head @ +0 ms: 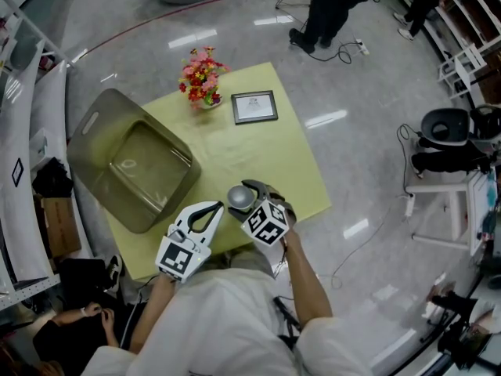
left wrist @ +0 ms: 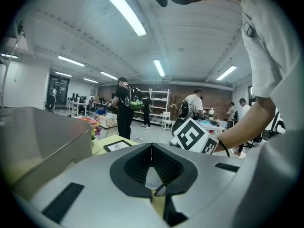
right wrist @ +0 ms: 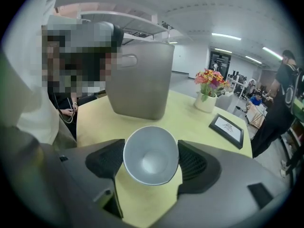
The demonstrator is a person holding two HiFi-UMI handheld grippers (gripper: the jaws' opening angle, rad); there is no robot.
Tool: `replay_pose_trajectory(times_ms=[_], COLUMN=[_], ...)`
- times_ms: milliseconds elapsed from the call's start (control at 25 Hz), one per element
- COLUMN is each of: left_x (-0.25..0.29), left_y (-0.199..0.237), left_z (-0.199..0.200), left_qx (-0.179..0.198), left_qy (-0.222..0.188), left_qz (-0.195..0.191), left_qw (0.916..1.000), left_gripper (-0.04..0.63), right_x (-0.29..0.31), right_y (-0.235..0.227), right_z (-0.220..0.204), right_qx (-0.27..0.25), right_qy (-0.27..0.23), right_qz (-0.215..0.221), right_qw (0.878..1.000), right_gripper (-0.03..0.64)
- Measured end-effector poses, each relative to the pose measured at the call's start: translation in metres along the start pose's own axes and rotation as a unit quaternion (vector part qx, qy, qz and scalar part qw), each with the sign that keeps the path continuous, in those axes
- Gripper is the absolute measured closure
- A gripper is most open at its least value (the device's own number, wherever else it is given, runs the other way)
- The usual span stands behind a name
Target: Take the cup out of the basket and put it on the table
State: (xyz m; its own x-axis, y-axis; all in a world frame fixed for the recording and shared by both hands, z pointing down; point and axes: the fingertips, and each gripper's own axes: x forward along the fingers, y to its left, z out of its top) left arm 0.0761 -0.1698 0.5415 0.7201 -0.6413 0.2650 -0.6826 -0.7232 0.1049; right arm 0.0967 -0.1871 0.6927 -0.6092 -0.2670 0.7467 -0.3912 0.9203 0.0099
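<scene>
While the basket [head: 102, 124] sat at the left edge of the table [head: 266, 143] and the left gripper [head: 205, 215] hung pressed shut near the front edge, the right gripper [right wrist: 151, 160] pinched the cup [right wrist: 151, 155] just over that edge. The cup's axis ran along the jaws, so it probably needed tipping upright before being set down.

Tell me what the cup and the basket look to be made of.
Cup, held in the right gripper: probably brushed metal, going by its silvery grey, softly shining inside; matte plastic cannot be ruled out. Basket: most likely moulded plastic, dull grey-olive, with smooth solid walls, rounded corners and a handle slot cut near the rim.
</scene>
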Motion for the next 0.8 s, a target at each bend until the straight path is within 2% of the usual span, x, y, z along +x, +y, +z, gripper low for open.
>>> replay_pose_trajectory(times_ms=[520, 800], left_x=[0.001, 0.001], left_y=[-0.004, -0.006], left_z=[-0.006, -0.007], left_qx=[-0.001, 0.001], left_qy=[0.005, 0.007], left_qz=[-0.004, -0.006], left_qw=[1.0, 1.0], left_gripper=[0.586, 0.586], right_x=[0.005, 0.006], right_y=[0.004, 0.003], right_z=[-0.011, -0.012], right_qx=[0.005, 0.017], right_qy=[-0.004, -0.025], right_qz=[-0.002, -0.003], right_qw=[1.0, 1.0], right_gripper=[0.267, 0.267])
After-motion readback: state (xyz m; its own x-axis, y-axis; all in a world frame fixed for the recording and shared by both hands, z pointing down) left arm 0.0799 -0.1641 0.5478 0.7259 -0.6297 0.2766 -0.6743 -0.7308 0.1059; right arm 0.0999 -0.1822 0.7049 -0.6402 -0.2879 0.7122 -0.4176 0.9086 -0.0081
